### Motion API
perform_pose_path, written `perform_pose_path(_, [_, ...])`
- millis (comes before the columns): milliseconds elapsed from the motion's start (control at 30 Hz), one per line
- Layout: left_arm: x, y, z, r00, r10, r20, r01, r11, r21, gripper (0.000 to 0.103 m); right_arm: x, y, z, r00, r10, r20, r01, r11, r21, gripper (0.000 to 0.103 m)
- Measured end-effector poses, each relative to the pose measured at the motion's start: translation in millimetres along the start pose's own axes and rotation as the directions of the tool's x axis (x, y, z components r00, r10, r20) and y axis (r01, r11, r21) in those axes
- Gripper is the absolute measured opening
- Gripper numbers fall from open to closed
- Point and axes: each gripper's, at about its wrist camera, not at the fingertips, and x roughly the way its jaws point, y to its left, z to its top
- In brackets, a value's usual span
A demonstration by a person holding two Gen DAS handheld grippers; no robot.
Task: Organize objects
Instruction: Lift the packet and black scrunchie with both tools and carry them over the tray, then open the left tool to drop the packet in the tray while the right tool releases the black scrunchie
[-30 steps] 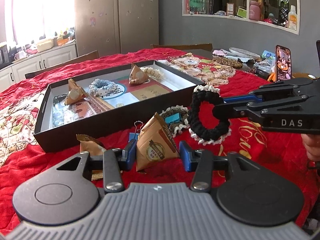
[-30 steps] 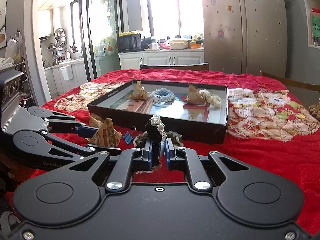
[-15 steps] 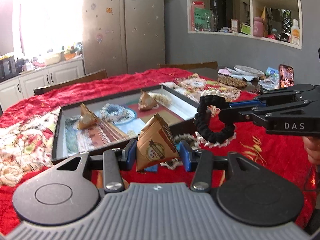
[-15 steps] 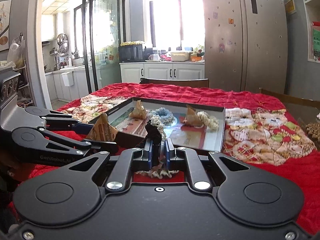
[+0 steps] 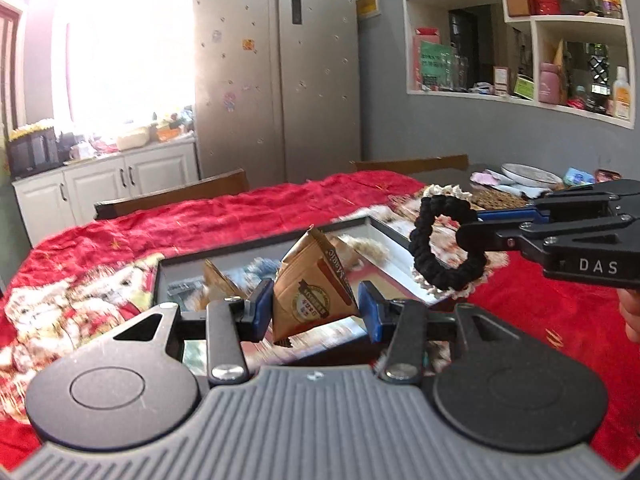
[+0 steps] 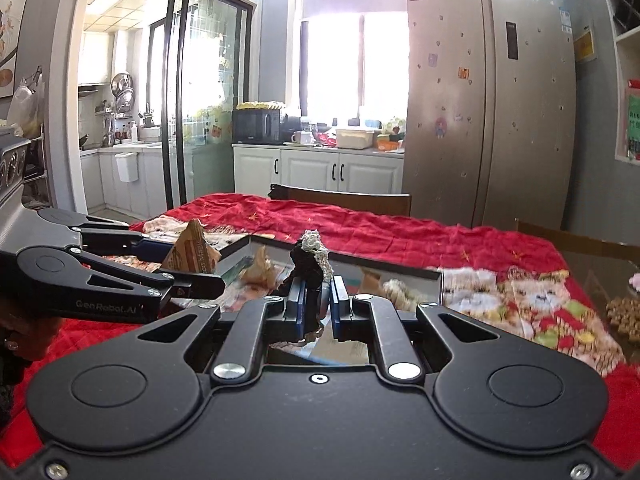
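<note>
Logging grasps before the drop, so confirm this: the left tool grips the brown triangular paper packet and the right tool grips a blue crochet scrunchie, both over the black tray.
One error: the right tool grips a black crochet scrunchie with cream trim, not blue, as the left wrist view shows. The left tool does grip the brown triangular paper packet, over the black tray.

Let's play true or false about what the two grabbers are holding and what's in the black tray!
1. The left gripper holds a brown packet. True.
2. The right gripper is empty. False: it is shut on a black scrunchie with a cream frill.
3. Both held things are up in the air. True: neither touches the red cloth or the tray.
4. The tray has nothing in it. False: another brown packet and a cream scrunchie lie inside.
5. The cloth on the table is blue. False: it is red.
</note>
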Motion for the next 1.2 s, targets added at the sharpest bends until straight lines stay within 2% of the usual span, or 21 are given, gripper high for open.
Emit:
perform_pose_path(200, [23,15,15,0.999,0.042,-0.008,-0.042,0.999,-0.031,0.049,32,0,17,1.0,-0.025,-0.009,0.025,0.999,-0.026,0.012])
perform_pose_path(567, [64,36,26,0.996,0.071,-0.052,-0.076,0.993,-0.089,0.049,97,-5,33,0.996,-0.071,-0.047,0.07,0.997,-0.031,0.012])
perform_pose_path(867, [93,43,32,0.994,0.089,-0.068,-0.096,0.99,-0.106,0.049,147,-21,29,0.993,-0.093,-0.077,0.095,0.995,0.024,0.012])
perform_pose_path(1200, [124,47,31,0.992,0.076,-0.099,-0.087,0.991,-0.103,0.049,181,-28,14,0.99,-0.108,-0.092,0.112,0.993,0.04,0.012])
